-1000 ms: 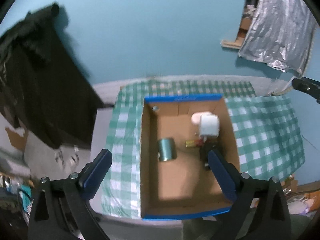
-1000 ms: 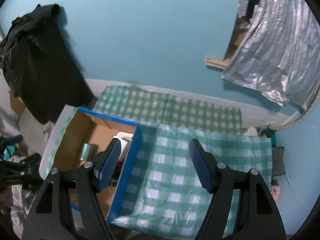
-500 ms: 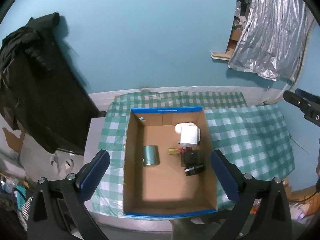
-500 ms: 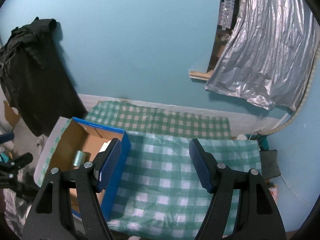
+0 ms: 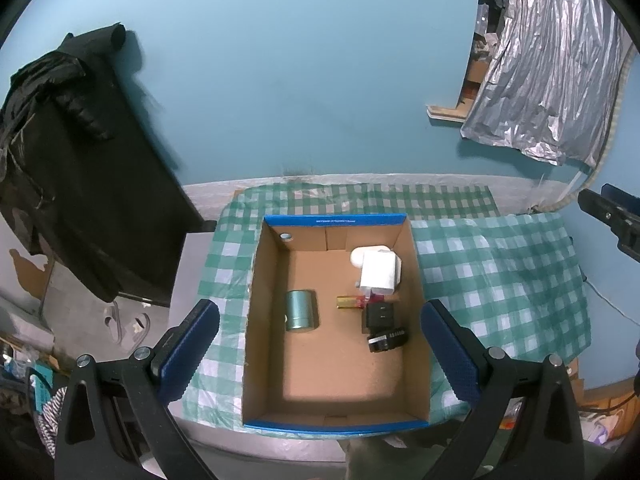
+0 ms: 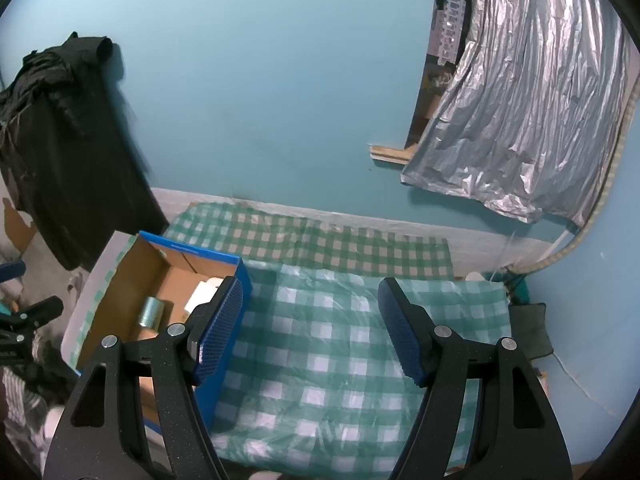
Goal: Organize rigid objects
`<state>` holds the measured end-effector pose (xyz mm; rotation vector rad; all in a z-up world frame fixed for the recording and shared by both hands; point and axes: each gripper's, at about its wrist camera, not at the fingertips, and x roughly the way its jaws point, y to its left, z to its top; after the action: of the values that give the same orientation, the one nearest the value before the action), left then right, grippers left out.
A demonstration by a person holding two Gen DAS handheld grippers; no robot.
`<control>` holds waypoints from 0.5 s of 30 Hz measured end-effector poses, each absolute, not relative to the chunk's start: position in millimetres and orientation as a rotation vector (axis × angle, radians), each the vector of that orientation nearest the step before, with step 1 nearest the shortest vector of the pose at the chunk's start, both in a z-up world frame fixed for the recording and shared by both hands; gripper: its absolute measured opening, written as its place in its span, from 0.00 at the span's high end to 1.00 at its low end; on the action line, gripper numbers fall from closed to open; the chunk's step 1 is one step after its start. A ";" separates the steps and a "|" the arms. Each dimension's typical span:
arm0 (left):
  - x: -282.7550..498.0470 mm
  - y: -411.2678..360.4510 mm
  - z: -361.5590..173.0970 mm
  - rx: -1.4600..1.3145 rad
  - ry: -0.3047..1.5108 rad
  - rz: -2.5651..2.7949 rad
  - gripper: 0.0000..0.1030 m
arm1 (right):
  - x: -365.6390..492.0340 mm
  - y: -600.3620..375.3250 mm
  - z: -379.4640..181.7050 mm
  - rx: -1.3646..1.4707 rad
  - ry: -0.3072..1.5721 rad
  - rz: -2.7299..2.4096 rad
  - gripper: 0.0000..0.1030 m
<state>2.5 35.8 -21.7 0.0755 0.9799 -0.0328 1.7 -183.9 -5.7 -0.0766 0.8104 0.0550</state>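
Left wrist view: left hand-held gripper is held spread, empty, above a cardboard box on the checked table. Inside are seen a teal can, lighter, white adapter, black chargers. Right hand-held gripper is spread, empty, over cloth.

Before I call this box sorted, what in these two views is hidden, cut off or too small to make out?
- Right wrist view: the right gripper's near finger and the cardboard box's blue wall hide most of the contents; only the teal can and a bit of white show.
- Left wrist view: the yellow-and-red item is too small to identify.
- Left wrist view: the white objects overlap; their number is unclear.
- Left wrist view: the print on the box's far rim is unreadable.
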 end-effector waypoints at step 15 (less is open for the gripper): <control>6.6 24.8 -20.1 0.098 0.982 -0.036 0.01 | 7.0 -188.1 -7.2 -0.076 0.818 0.056 0.31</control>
<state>6.6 24.8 -20.1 0.0980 0.9821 -0.0360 7.0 -188.1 -7.2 -0.0761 0.8182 0.0559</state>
